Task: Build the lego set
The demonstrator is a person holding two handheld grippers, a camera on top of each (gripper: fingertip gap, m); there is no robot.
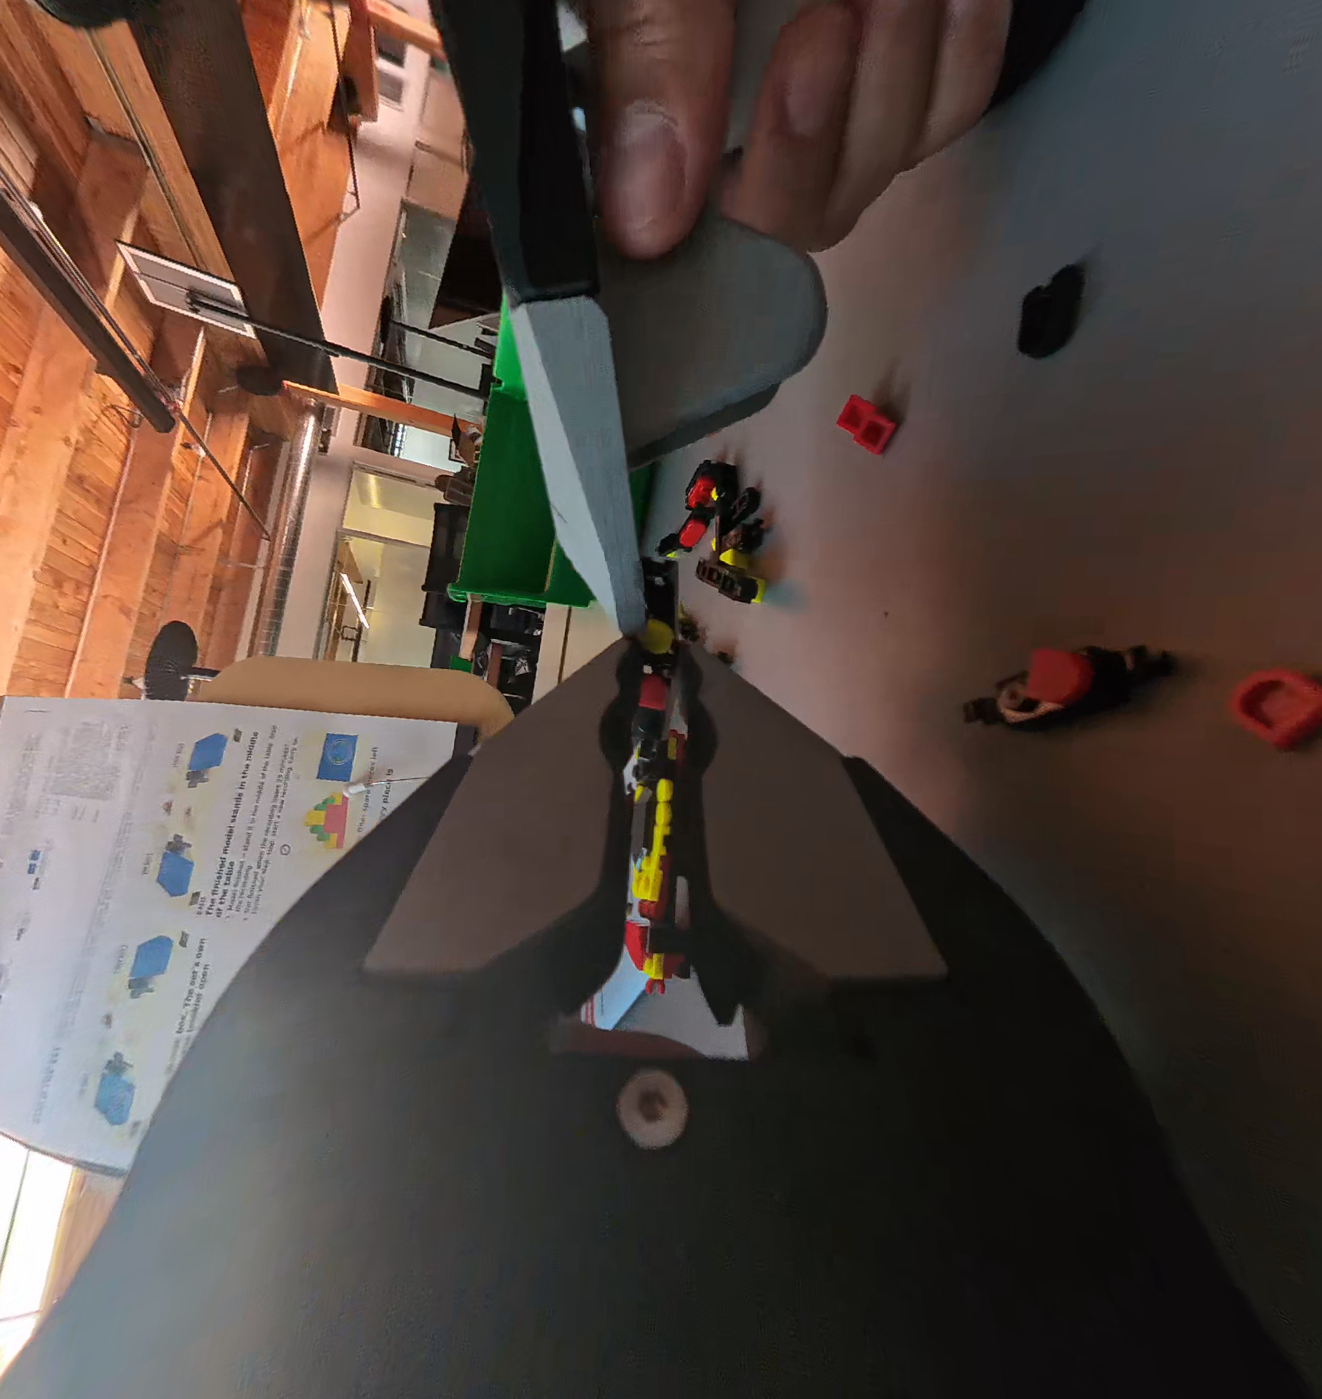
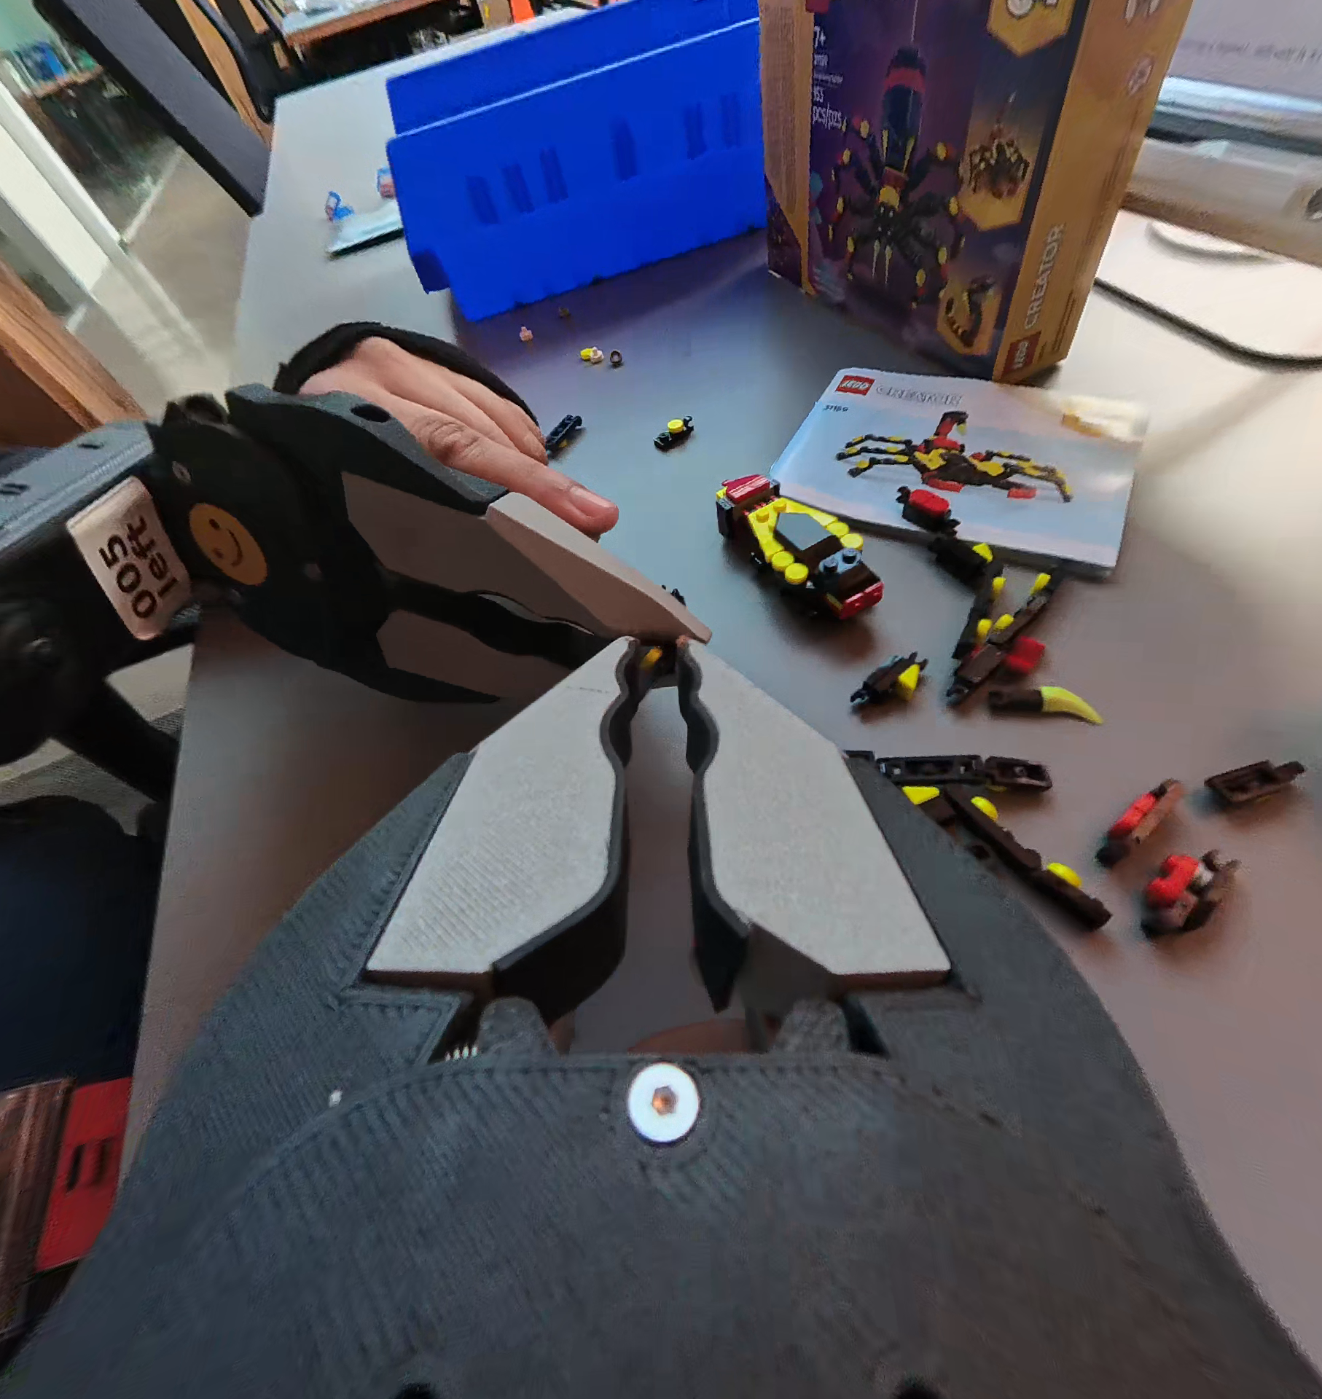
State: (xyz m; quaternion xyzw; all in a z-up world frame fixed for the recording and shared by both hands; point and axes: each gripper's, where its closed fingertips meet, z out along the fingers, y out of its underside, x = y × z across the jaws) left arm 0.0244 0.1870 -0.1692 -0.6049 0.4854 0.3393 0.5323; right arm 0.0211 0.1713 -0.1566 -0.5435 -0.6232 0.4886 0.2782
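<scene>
Evidently my left hand-held gripper (image 1: 654, 643) and right hand-held gripper (image 2: 658, 655) both pinched one light, stiff, snap-apart black-and-yellow plastic brick assembly (image 1: 656, 636) at opposite ends.

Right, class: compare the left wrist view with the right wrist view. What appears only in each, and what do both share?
Only the left wrist view: a green bin and a printed sheet.
Only the right wrist view: a blue bin, the toy box, a booklet.
Both: the two grippers meeting tip to tip at a small black-and-yellow brick piece, with loose bricks on the table.
</scene>
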